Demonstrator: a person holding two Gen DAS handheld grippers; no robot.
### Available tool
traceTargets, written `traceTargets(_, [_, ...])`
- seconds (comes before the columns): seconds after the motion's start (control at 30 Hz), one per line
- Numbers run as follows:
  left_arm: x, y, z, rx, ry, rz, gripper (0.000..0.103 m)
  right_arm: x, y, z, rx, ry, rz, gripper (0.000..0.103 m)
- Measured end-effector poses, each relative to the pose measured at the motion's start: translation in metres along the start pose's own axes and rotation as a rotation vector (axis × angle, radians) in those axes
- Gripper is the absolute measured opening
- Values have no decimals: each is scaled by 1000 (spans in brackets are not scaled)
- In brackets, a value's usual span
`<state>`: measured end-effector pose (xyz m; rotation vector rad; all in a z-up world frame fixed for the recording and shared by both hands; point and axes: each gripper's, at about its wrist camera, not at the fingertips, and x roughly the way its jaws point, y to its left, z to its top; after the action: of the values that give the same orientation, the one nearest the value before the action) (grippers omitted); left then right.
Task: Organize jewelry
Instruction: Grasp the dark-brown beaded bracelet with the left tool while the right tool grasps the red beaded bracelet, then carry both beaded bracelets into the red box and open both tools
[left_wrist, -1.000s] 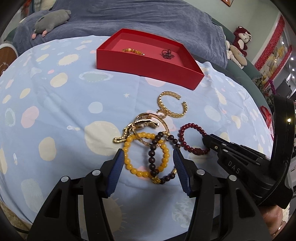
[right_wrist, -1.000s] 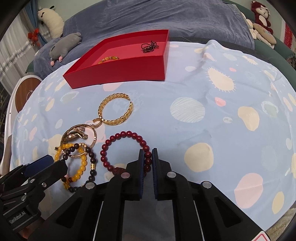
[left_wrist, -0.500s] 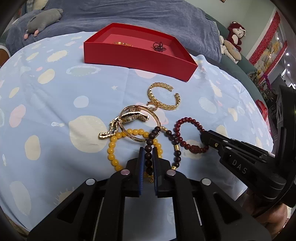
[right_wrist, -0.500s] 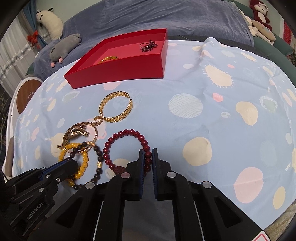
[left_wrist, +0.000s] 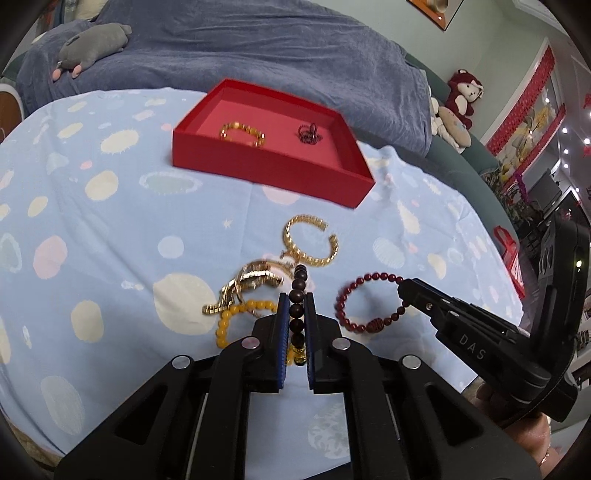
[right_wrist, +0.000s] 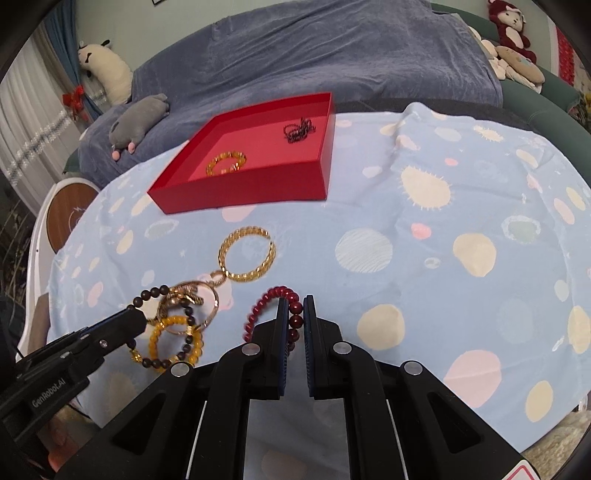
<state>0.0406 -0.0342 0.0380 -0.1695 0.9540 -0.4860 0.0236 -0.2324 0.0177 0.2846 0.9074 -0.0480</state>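
Note:
My left gripper (left_wrist: 296, 301) is shut on a dark brown bead bracelet (left_wrist: 297, 295) and holds it lifted above the cloth; the bracelet also shows in the right wrist view (right_wrist: 153, 293). My right gripper (right_wrist: 293, 304) is shut on a dark red bead bracelet (right_wrist: 271, 299), which also shows in the left wrist view (left_wrist: 369, 280). A yellow bead bracelet (right_wrist: 175, 338), a gold watch-like bangle (left_wrist: 255, 278) and a gold open cuff (right_wrist: 246, 254) lie on the cloth. The red tray (left_wrist: 266, 168) beyond holds a gold bracelet (left_wrist: 242, 133) and a dark chain (left_wrist: 310, 133).
The table wears a blue spotted cloth (right_wrist: 443, 240). A blue-covered sofa (left_wrist: 258, 62) with a grey plush (left_wrist: 94, 40) stands behind it. A small round wooden side table (right_wrist: 70, 210) is at the left. More plush toys (right_wrist: 513, 40) sit at the right.
The left gripper has closed on the dark brown bracelet and lifted it, then both grippers rose and tilted up, each carrying its bracelet off the cloth.

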Motion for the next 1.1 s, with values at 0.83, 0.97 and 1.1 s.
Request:
traceTargets(0.83, [38,20,172,-10,-140,0,8,32,24,163,-18,-153,134,7])
traceTargets(0.97, [71,27,179,-34,-86,12,8,65,34,167,-19,-102,151,7])
traceTargets(1.1, [97,38,174,-41,-26,47,8,93,33,160,-32,-44,129,7])
